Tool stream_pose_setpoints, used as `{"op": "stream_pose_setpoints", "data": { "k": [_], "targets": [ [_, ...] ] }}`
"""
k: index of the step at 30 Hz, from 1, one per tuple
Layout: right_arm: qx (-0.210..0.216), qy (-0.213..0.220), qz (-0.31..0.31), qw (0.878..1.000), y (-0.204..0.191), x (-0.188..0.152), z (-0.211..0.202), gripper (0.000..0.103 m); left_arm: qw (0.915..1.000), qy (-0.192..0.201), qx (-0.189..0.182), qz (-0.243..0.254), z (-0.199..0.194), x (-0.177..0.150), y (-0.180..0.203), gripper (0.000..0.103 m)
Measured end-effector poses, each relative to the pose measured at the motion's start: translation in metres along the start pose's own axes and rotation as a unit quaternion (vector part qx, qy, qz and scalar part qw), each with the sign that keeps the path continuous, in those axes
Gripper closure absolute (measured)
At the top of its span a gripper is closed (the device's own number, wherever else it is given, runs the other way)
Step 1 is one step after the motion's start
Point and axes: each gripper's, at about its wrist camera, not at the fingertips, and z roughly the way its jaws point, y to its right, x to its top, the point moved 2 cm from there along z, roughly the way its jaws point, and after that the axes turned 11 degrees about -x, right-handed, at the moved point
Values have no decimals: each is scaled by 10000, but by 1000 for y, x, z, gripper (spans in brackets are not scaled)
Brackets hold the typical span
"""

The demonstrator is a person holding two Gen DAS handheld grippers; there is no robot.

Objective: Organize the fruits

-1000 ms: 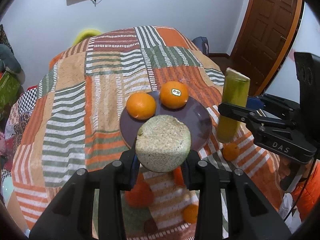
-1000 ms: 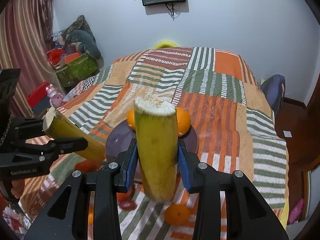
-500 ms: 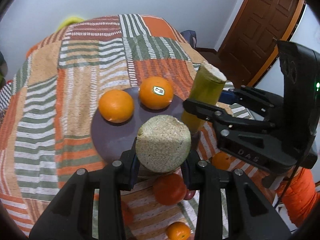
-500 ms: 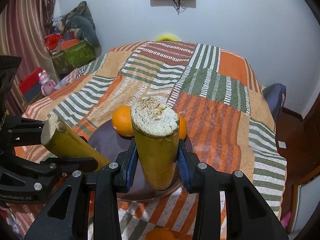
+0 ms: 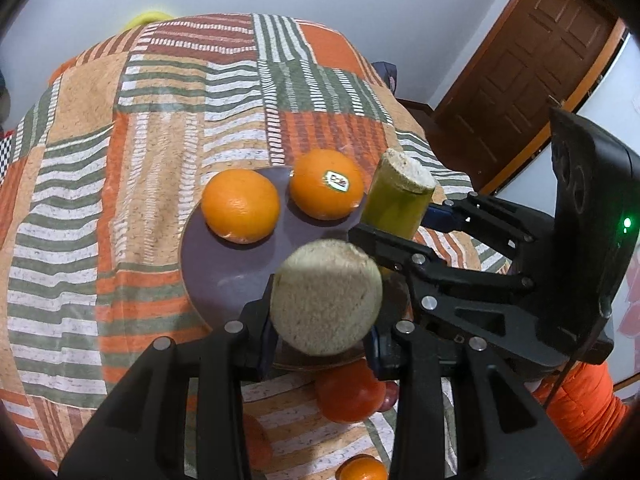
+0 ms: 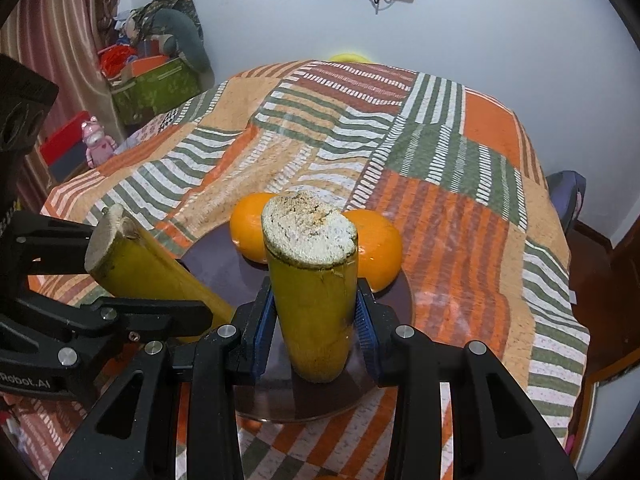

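My left gripper (image 5: 320, 340) is shut on a yellow-green banana piece (image 5: 326, 296), its cut end facing the camera, held over the near edge of a dark purple plate (image 5: 224, 268). My right gripper (image 6: 316, 320) is shut on a second banana piece (image 6: 312, 300), held upright over the plate (image 6: 400, 304). Two oranges (image 5: 240, 206) (image 5: 326, 190) sit on the plate's far side. The right gripper's piece shows in the left wrist view (image 5: 398, 196); the left gripper's piece shows in the right wrist view (image 6: 140, 268).
The plate lies on a bed with a striped patchwork cover (image 5: 160, 120). Loose oranges (image 5: 348, 396) (image 5: 362, 468) lie on the cover near me. A wooden door (image 5: 520, 80) stands at right. Boxes and toys (image 6: 156, 80) stand left of the bed.
Both grippers have moved forward and down toward the plate with their banana pieces. The right piece now sits lower, close over the plate's near right part.
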Motion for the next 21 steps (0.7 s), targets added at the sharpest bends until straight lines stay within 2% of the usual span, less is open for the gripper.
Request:
{"op": "stream_pose_setpoints", "data": {
  "k": [10,16,21],
  "targets": [
    [6,-31,-174,9998,-12,6,10,68,9996,130,171,-166,-1,2,-22,62],
    [23,-79,-155,9998,-14,10,15,68,9987,145,469,-137,4,3,-29,53],
    [43,-104,-187,9998,-17,12,19,68,9985,192,317,-395,5,8,-43,52]
  ]
}}
